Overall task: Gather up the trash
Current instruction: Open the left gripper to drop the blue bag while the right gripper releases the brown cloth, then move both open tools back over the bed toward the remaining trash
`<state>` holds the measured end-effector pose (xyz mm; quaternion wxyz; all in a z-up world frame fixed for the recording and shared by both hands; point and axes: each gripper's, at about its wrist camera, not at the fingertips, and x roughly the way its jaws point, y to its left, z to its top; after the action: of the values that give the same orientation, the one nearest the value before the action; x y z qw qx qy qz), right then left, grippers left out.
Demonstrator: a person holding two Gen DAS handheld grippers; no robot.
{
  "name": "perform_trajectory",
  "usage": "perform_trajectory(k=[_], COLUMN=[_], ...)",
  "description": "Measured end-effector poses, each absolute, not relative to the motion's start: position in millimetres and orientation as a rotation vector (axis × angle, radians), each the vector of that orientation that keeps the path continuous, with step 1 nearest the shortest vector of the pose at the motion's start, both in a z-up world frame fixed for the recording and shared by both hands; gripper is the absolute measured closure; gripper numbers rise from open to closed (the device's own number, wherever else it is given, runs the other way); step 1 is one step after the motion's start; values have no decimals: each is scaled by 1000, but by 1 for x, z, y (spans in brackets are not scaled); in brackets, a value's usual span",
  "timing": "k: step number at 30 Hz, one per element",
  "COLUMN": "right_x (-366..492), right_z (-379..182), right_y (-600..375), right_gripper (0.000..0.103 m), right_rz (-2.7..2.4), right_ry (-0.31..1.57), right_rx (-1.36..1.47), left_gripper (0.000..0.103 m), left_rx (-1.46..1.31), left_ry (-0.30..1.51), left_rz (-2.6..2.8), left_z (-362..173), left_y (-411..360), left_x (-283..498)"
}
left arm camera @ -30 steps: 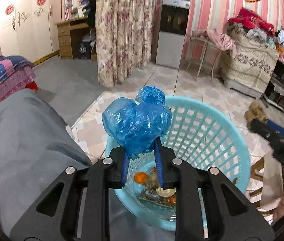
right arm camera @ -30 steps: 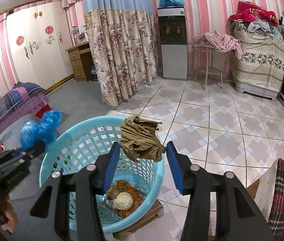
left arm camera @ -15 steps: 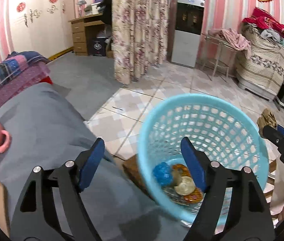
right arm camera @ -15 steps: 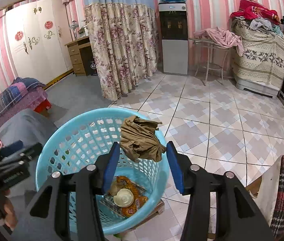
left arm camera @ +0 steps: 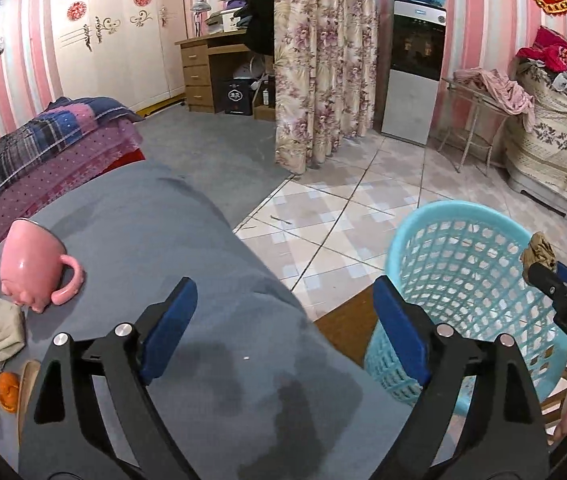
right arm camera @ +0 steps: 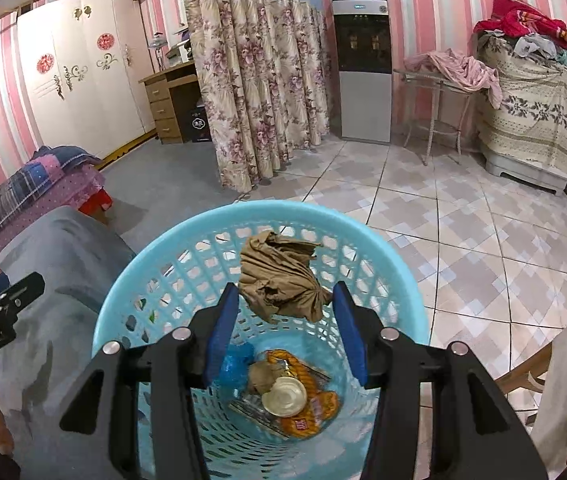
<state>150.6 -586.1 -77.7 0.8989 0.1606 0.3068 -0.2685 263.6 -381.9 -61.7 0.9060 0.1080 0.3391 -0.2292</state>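
Observation:
My left gripper (left arm camera: 283,284) hangs over the grey cloth-covered surface (left arm camera: 203,248), left of the light blue basket (left arm camera: 463,256); its jaws are opening and nothing is between them. My right gripper (right arm camera: 285,290) is above the basket's mouth (right arm camera: 163,252), its blue pads on a crumpled brown paper wad (right arm camera: 279,280), the jaws just starting to part. In the basket's bottom lie the blue plastic bag (right arm camera: 235,362), a round lid and orange wrappers. On the cloth at far left lie beige wads (left arm camera: 1,328) and an orange scrap (left arm camera: 7,390).
A pink mug (left arm camera: 31,264) lies on its side on the cloth near the scraps. The basket stands on a wooden stool (left arm camera: 343,320). Folded blankets (left arm camera: 43,148) are piled behind. A white chair (right arm camera: 563,380) stands at right; tiled floor and a floral curtain (right arm camera: 259,100) lie beyond.
My left gripper opened and dropped the blue bag into the basket, then swung left over the grey cloth. My right gripper moved further over the basket with the brown wad.

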Motion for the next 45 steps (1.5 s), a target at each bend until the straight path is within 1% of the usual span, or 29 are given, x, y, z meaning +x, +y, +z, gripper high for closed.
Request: perform_trajectory(k=[5,8,11,14,16,17,25,29,33,35,39,45], right_x=[160,162,158,154,154,154,155,149,145,144,140,136], right_z=[-84,-84,-80,-77,-76,-75,-66,-58,-52,-50,-45,-39], right_y=[-581,-579,-581,-582,-582,-581,-574,-574,-571,-568,-561,-539], right_gripper=[48,31,24,22,18,13,13,13,7,7,7,5], right_rz=[-551,-557,-565,-561,-559,-561,-574,-578,-581,-581,-571,-549], right_ry=[660,670,656,643,641,639,631,605,580,577,567,545], right_rx=[333,313,314,337,342,339,306,317,324,328,342,320], left_gripper=[16,16,16,16,16,16,16,14,13,10,9,7], left_rx=[225,216,207,208,211,211,217,221,255,263,286,250], left_ry=[704,701,703,698,692,688,674,666,637,621,589,572], left_rz=[-466,-465,-464,-463,-464,-465,-451,-439,-419,-411,-376,-334], left_z=[-63,-60,-59,-56,-54,-52,-45,-39,-29,-25,-17,-9], left_y=[-377,-374,-375,-375,-374,-374,-366,-356,-345,-338,-323,-285], left_x=[265,266,265,263,262,261,255,250,240,234,223,210])
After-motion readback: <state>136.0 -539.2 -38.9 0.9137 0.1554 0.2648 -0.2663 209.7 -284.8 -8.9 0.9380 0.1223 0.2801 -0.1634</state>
